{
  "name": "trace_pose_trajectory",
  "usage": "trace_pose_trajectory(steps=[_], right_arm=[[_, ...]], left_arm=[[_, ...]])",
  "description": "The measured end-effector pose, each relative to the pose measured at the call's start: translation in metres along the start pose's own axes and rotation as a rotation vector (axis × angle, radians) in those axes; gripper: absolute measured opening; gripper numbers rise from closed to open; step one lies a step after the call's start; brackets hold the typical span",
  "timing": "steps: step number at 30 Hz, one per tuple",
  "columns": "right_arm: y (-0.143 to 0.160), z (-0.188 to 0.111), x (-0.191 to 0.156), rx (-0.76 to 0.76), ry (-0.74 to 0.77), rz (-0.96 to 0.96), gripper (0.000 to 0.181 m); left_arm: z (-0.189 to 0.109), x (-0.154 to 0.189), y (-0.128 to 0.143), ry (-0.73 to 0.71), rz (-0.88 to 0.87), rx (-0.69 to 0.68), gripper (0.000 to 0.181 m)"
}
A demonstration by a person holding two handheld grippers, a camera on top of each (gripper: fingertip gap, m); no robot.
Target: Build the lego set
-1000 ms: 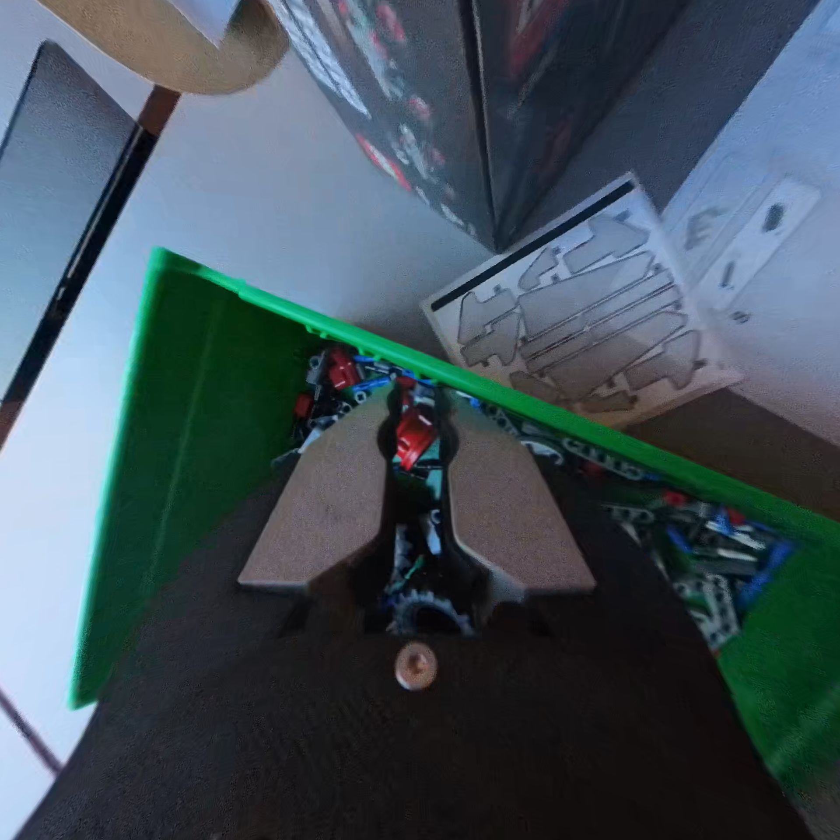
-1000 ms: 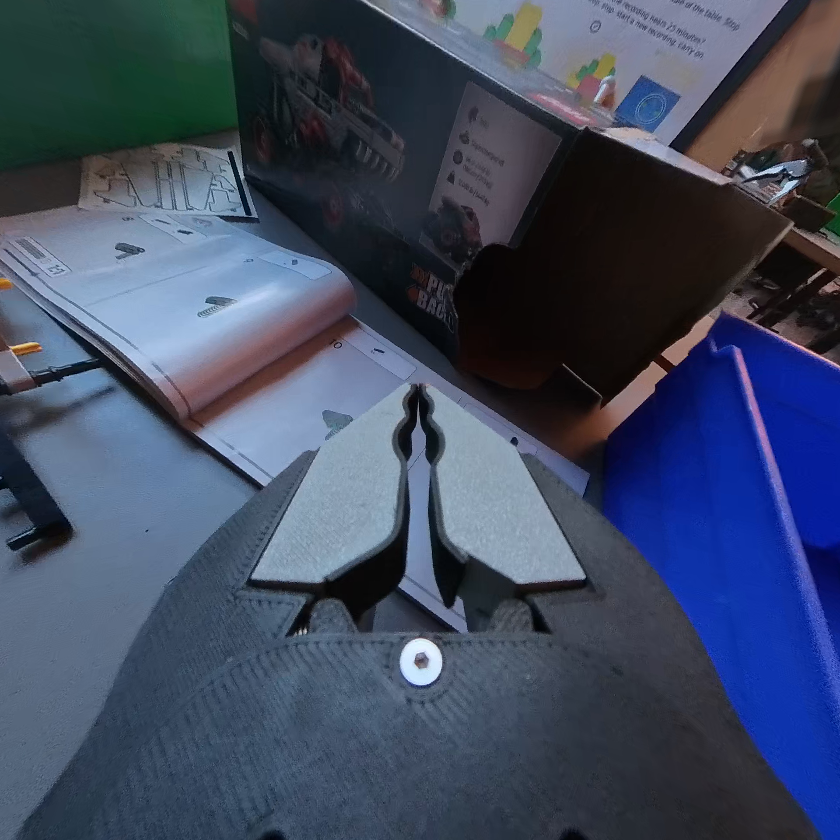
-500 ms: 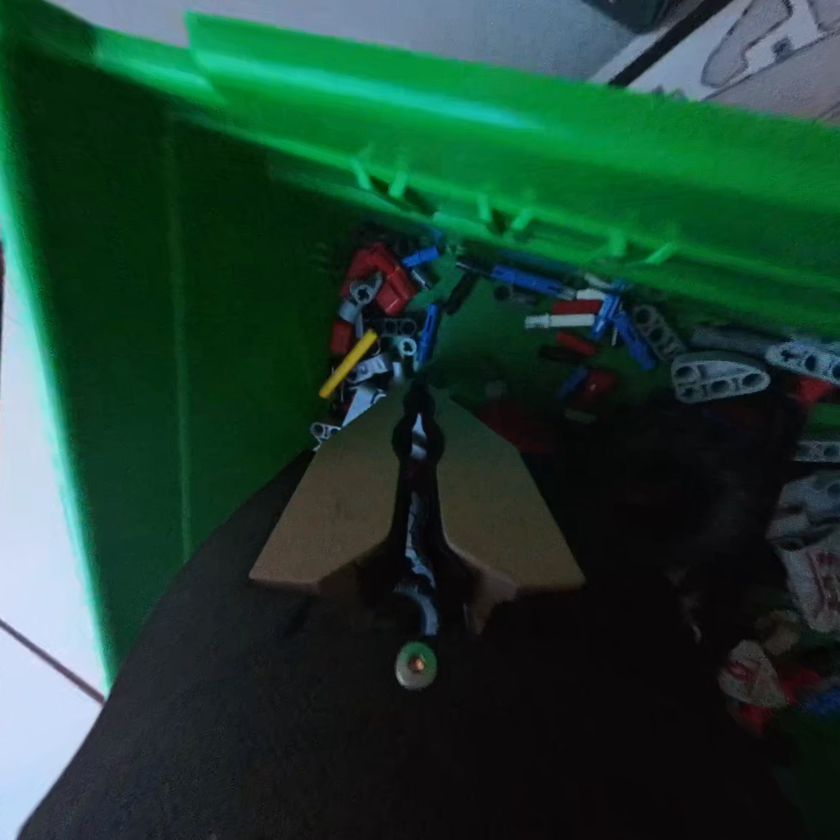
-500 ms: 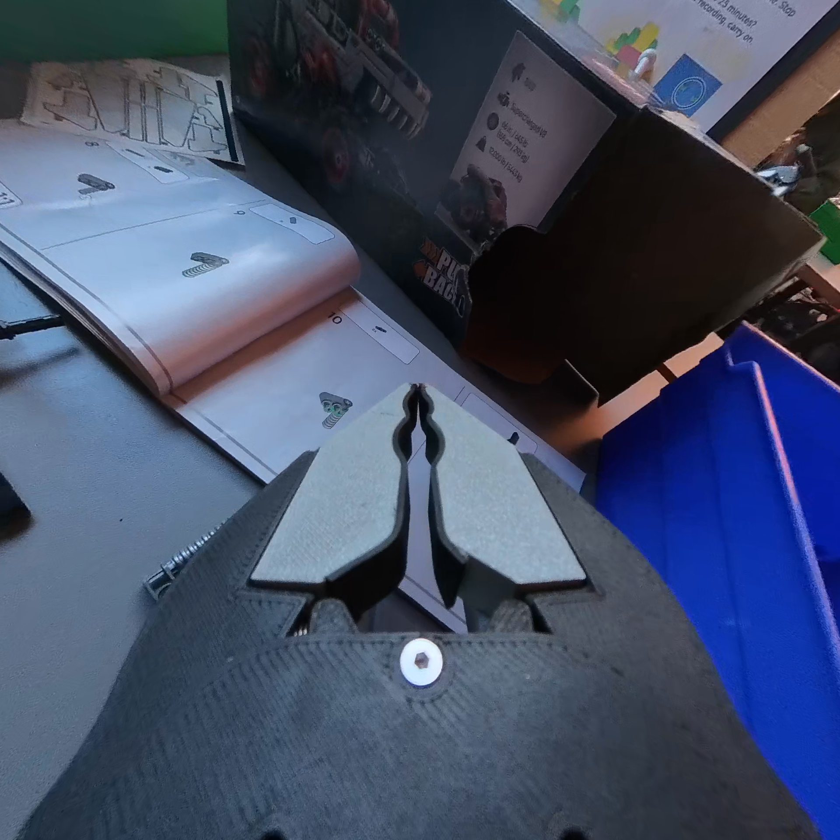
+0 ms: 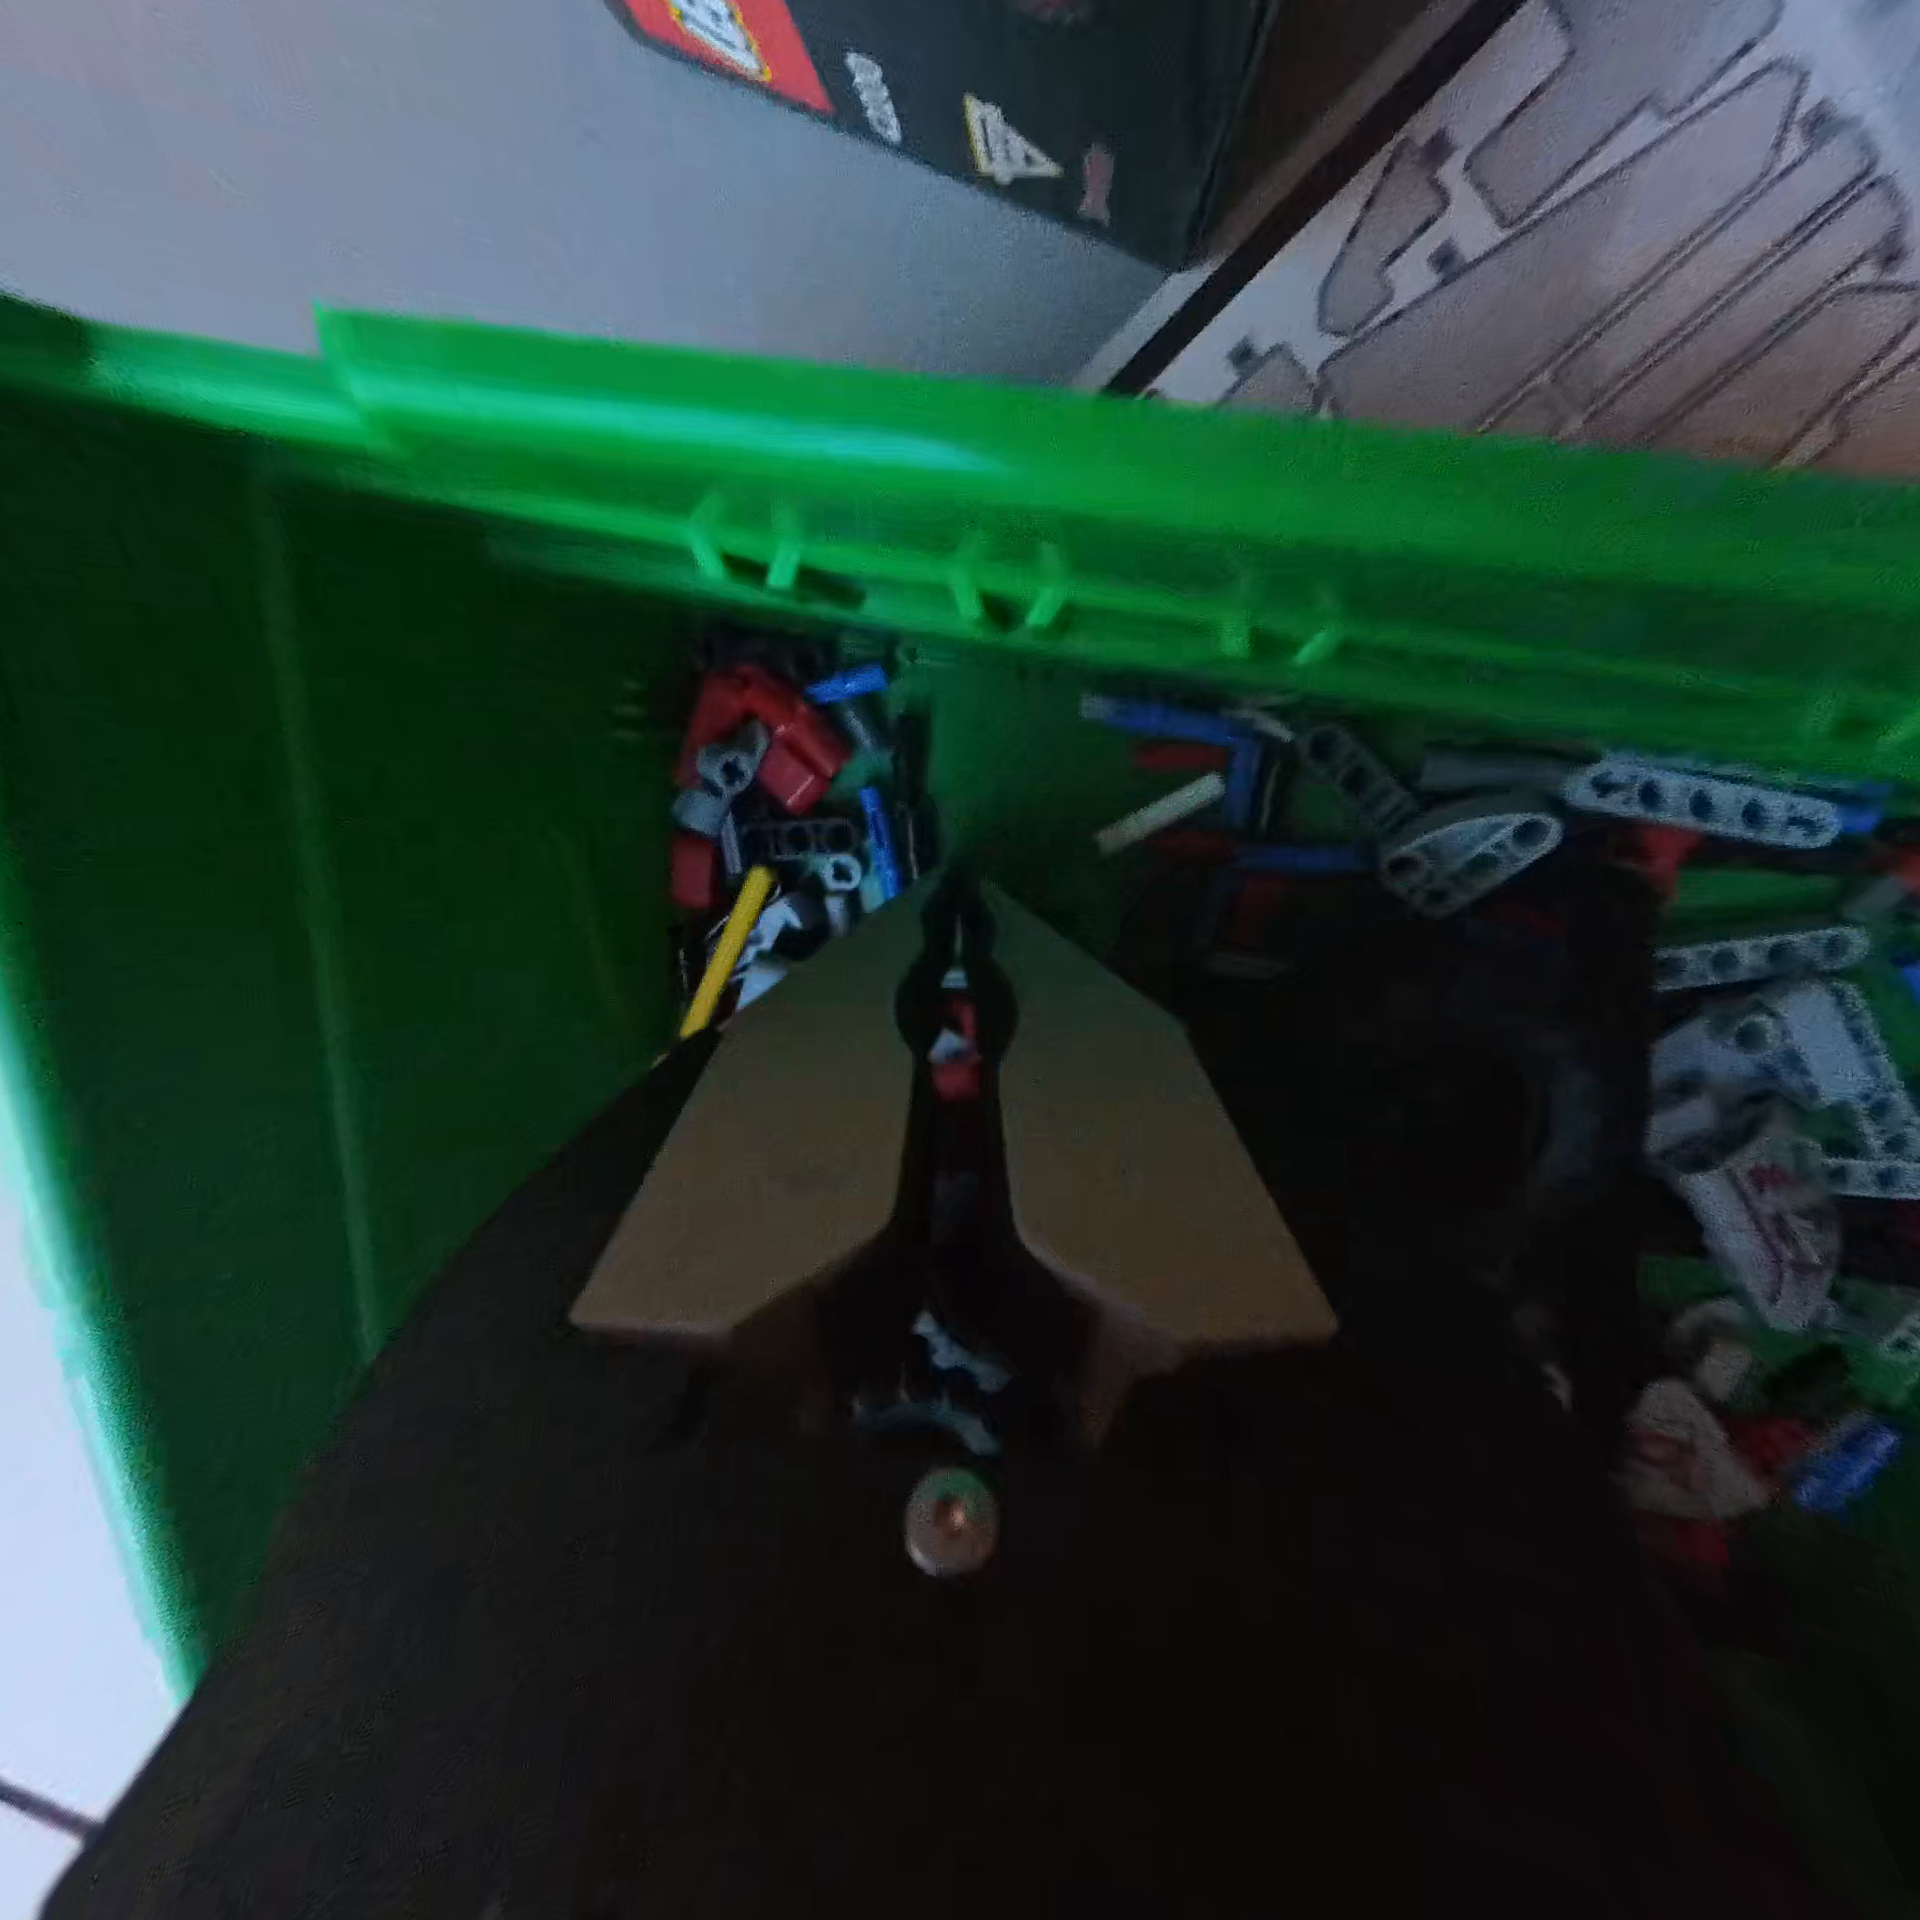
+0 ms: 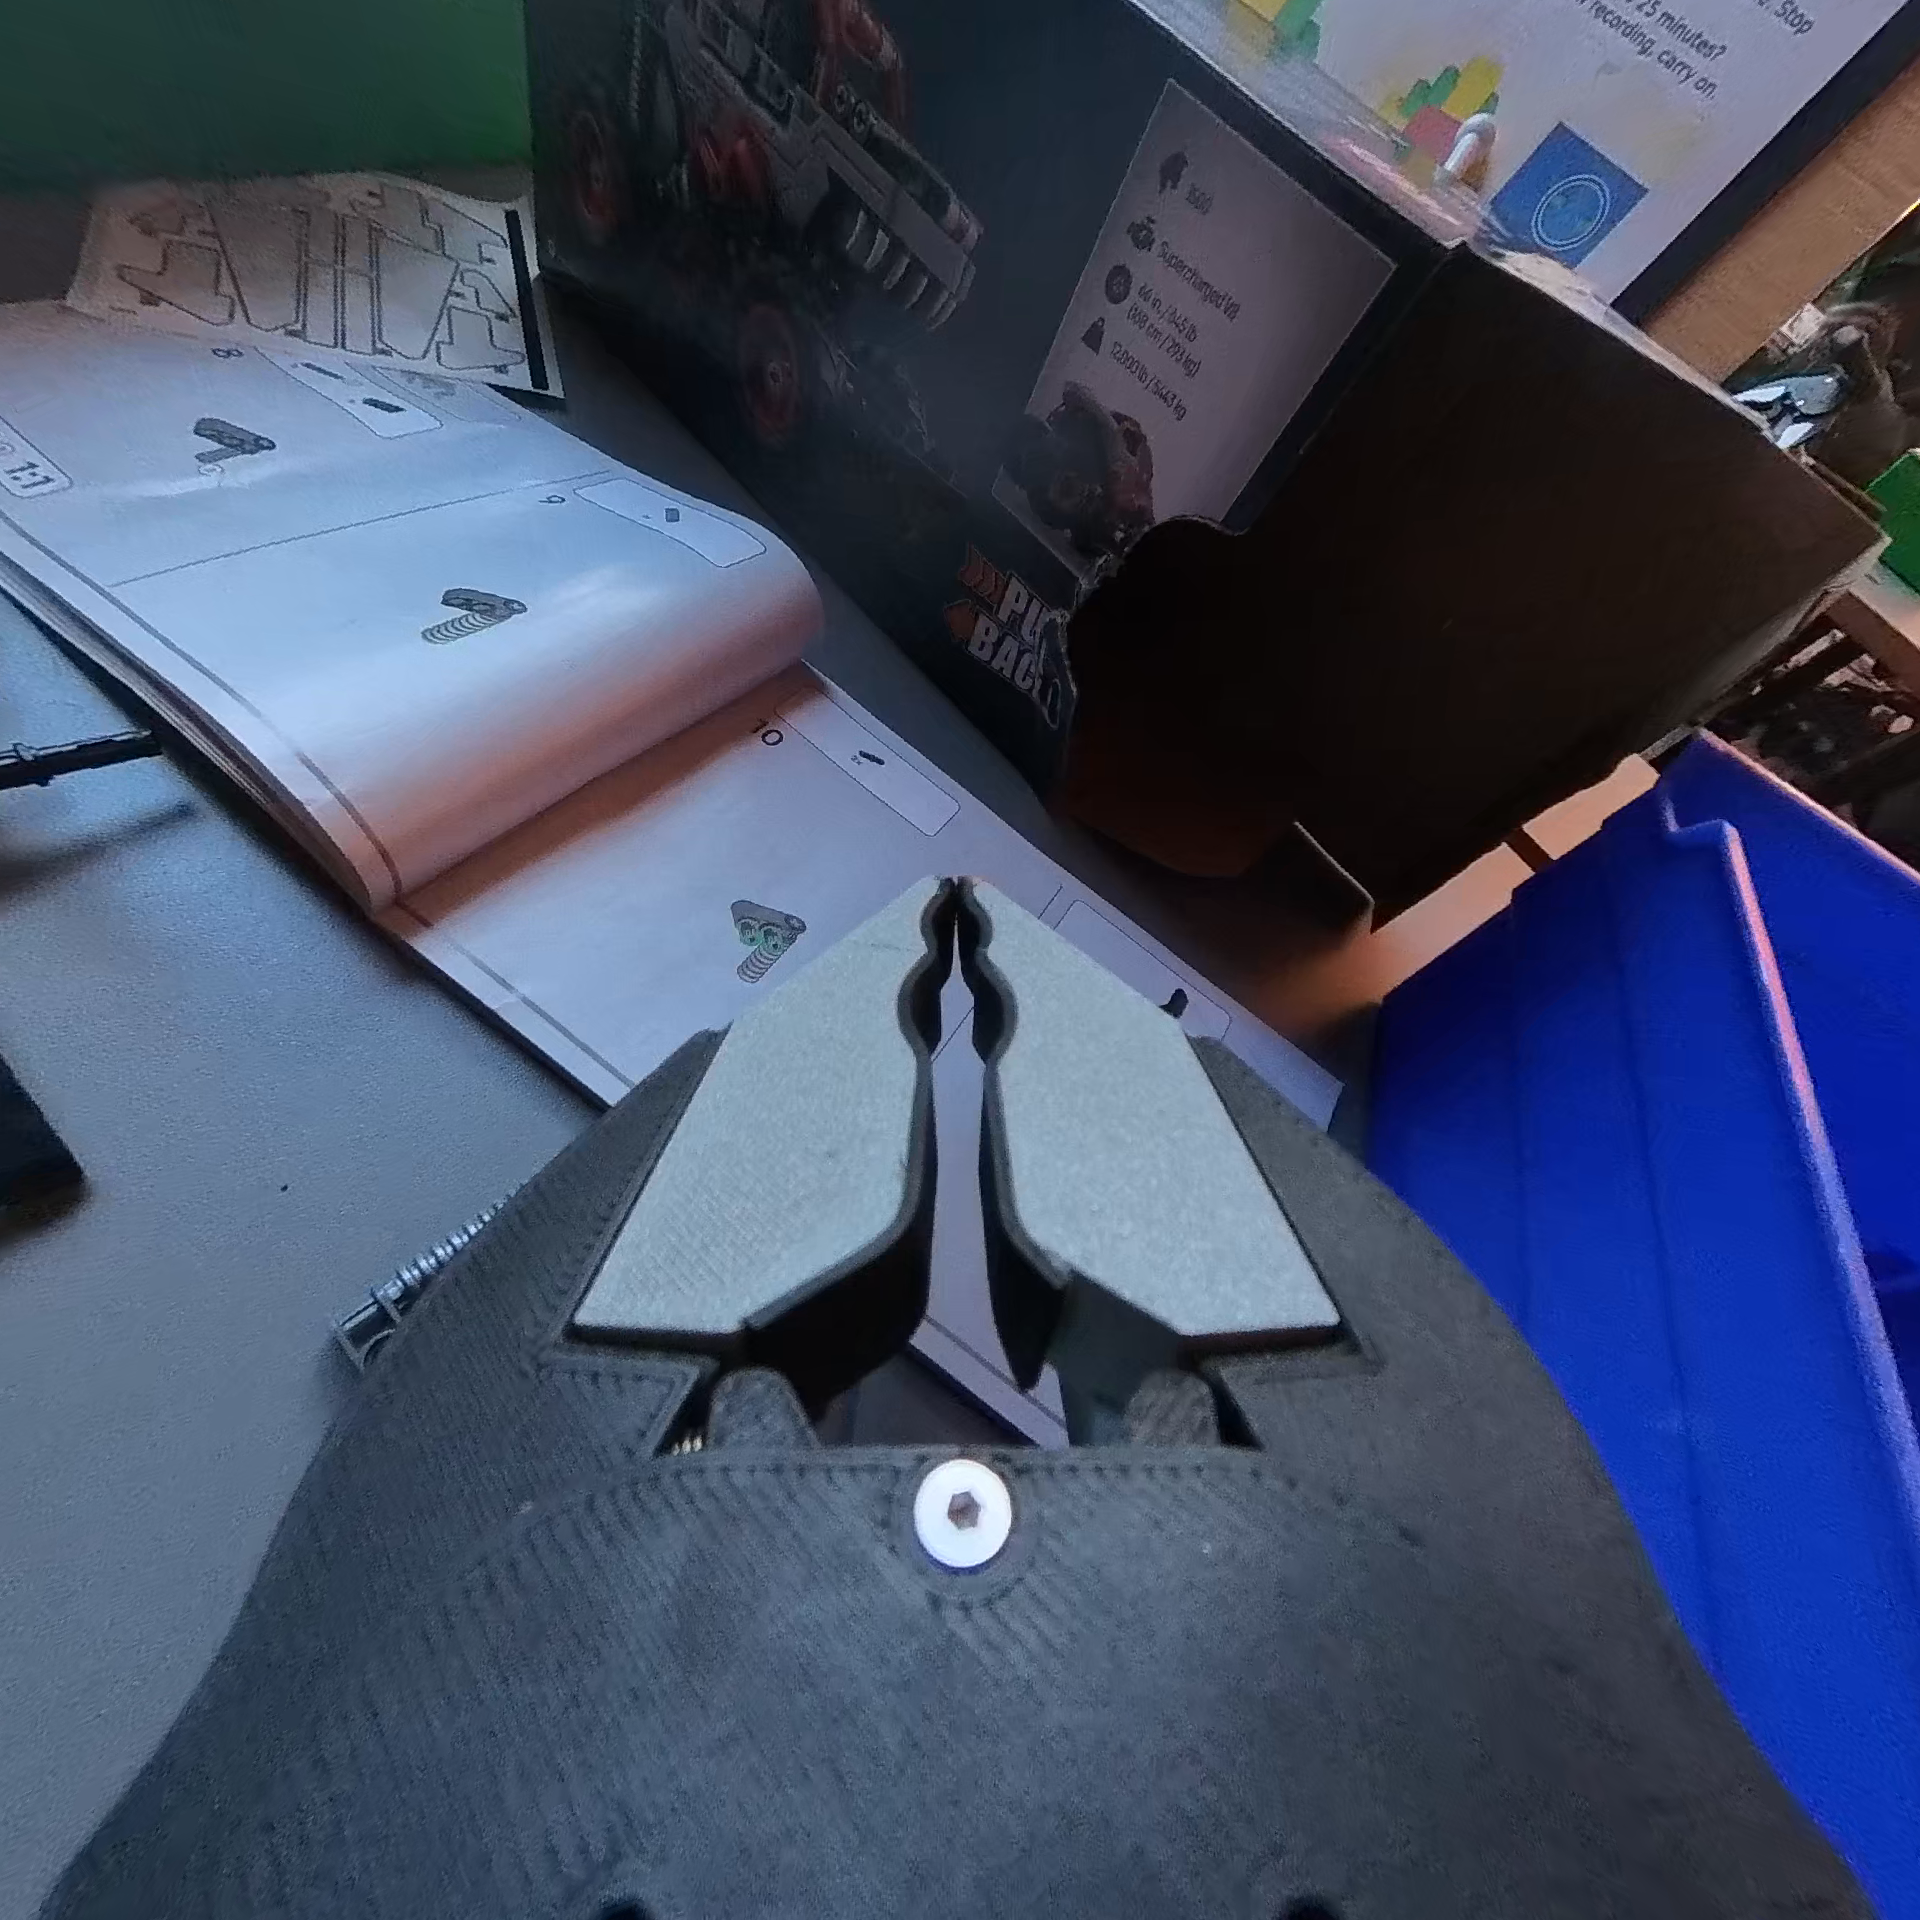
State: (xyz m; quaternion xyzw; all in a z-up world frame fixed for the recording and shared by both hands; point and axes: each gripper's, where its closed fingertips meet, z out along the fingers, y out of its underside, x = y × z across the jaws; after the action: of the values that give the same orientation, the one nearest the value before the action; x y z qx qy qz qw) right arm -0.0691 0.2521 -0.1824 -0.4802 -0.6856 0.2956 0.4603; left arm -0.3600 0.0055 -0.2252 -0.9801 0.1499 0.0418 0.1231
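My left gripper (image 5: 956,896) is down inside the green bin (image 5: 1039,499), jaws closed, tips just above the loose Lego pieces (image 5: 790,790). I see no piece between the tips. A yellow axle (image 5: 727,951) lies to their left, and grey beams (image 5: 1465,842) lie to the right. My right gripper (image 6: 956,888) is shut and empty, hovering over the lower page of the open instruction booklet (image 6: 416,582).
The dark Lego set box (image 6: 1143,364) stands behind the booklet. A blue bin (image 6: 1662,1143) is at the right. A sticker sheet (image 6: 312,270) lies far left and also shows in the left wrist view (image 5: 1610,239). A metal spring part (image 6: 436,1268) and a black axle (image 6: 73,758) lie on the grey table. Some 40 centimetres of space lies between my two pairs of fingers.
My left gripper dropped from above the bin's rim down among the pieces, and its jaws went from open to closed. My right gripper stayed shut and drifted slightly over the booklet.
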Motion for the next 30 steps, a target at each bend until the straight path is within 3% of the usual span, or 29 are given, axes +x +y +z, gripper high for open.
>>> trace_pose_trajectory(steps=[1,5,11,15,18,23,26,30], right_arm=[[0.0,0.0,0.0,0.0,-0.001,-0.001,0.0],[0.0,0.0,0.0,-0.002,-0.004,0.003,0.0],[0.001,0.001,0.001,-0.005,-0.003,0.011,0.0],[0.001,0.001,0.002,-0.005,-0.003,0.02,0.0],[0.001,0.001,0.002,-0.005,-0.003,0.023,0.0],[0.001,0.001,0.002,-0.006,-0.009,0.027,0.0],[0.002,0.001,0.002,-0.009,-0.014,0.034,0.0],[0.002,0.001,0.003,-0.008,-0.011,0.04,0.0]], left_arm=[[-0.001,-0.004,0.004,-0.018,0.004,0.001,0.0],[-0.006,-0.006,0.011,-0.007,-0.053,0.023,0.0],[-0.017,0.027,-0.029,0.181,-0.028,0.226,0.0],[-0.007,0.04,-0.036,0.255,0.017,0.2,0.0],[0.001,0.025,-0.017,0.17,0.003,0.074,0.0],[-0.003,-0.001,0.007,0.104,-0.075,0.022,0.0],[-0.006,-0.007,0.006,0.092,-0.102,0.057,0.0],[-0.016,0.011,-0.019,0.153,-0.062,0.167,0.0]])
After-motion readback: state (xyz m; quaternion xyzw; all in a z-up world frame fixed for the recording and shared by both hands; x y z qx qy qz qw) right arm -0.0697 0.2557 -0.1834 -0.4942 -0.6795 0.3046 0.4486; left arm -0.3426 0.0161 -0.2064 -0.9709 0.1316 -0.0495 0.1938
